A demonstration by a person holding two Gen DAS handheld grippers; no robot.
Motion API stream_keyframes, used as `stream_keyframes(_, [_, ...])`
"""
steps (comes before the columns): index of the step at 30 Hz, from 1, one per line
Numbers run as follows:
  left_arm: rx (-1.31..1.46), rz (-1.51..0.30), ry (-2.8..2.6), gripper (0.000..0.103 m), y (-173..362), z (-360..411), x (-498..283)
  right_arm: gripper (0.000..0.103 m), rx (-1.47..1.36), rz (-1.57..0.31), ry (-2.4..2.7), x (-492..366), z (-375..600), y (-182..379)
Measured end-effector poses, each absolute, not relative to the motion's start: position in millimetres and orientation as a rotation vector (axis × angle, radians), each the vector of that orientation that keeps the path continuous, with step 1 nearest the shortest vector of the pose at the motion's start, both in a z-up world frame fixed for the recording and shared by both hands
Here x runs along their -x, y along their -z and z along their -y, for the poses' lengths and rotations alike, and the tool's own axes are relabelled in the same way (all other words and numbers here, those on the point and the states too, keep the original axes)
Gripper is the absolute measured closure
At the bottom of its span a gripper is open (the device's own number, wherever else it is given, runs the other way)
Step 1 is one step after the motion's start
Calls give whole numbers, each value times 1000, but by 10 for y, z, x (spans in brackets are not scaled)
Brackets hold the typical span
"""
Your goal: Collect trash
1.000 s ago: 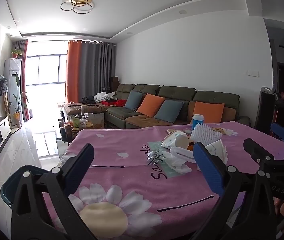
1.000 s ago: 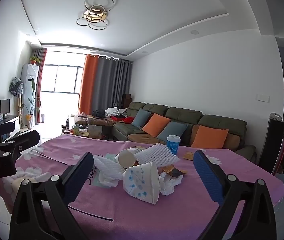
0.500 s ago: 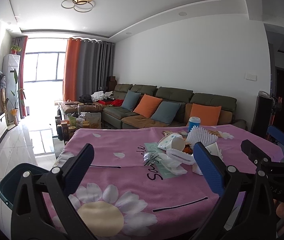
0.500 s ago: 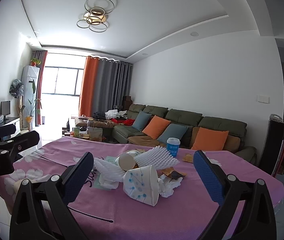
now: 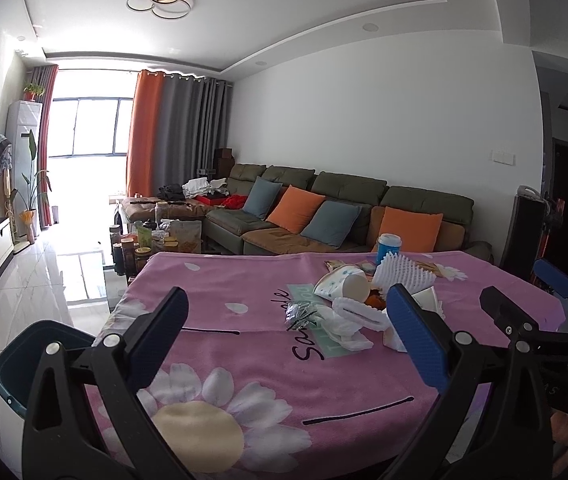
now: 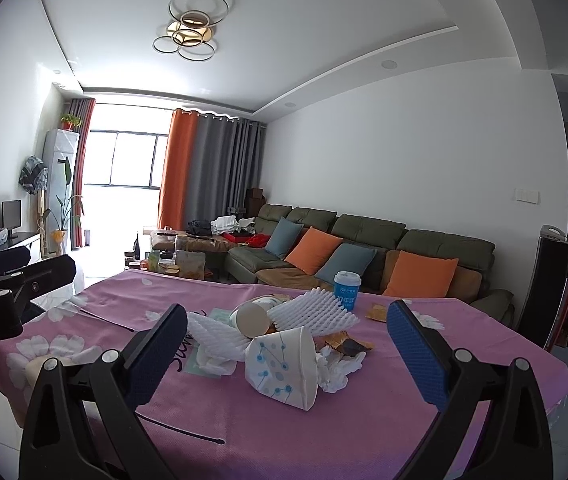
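The left gripper (image 5: 289, 342) hangs over the near edge of the table with its blue-padded fingers (image 5: 417, 346) spread wide and nothing between them. The right gripper (image 6: 287, 350) is just as wide open and just as empty, low in its own frame, and it also shows at the right edge of the left wrist view.

The trash pile (image 6: 284, 338) sits on the pink flowered tablecloth (image 5: 244, 376), right of centre in the left view and dead centre in the right one, beyond both sets of fingertips and touching neither. In it a tipped paper cup (image 6: 284, 364) with blue dots lies nearest the right gripper, crumpled tissues (image 6: 339, 368) just beside it. A second paper cup (image 5: 341, 288) lies on its side behind, with white foam netting (image 6: 311, 312) draped across the heap and a crushed bit of foil (image 5: 297, 312) at the pile's left edge.

A blue-and-white cup (image 6: 347, 288) stands upright behind the pile. At the lower left of the left view, a dark teal bin (image 5: 20, 360) sits on the floor beside the table. A green sofa (image 5: 363, 208) runs along the far wall.
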State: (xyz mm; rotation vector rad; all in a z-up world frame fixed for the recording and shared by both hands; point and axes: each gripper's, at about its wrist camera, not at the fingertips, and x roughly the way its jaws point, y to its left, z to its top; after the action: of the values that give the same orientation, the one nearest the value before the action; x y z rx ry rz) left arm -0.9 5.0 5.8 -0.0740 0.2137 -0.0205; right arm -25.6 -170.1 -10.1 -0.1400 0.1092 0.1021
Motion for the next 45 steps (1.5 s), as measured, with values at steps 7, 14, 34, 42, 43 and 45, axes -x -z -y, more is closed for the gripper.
stream_keyframes(7, [75,-209,8,5,-61,-39,2,7,134,-116,-101,236,1720,93])
stream_keyframes(14, [74,-205,9,5,-59,-35,-26,7,135,-120,-96,230,1718,91])
stream_keyframes(34, [86,-210,8,5,-52,-66,-38,7,132,-135,-91,177,1725,104])
stream_keyframes(42, [84,-210,13,5,-67,-53,-85,7,127,-147,-91,99,1741,92])
stream_keyframes(43, [83,-211,14,5,-69,-50,-98,7,127,-148,-92,89,1741,90])
stream_keyframes(45, [82,-215,14,5,-81,-39,-147,7,127,-152,-93,67,1741,92])
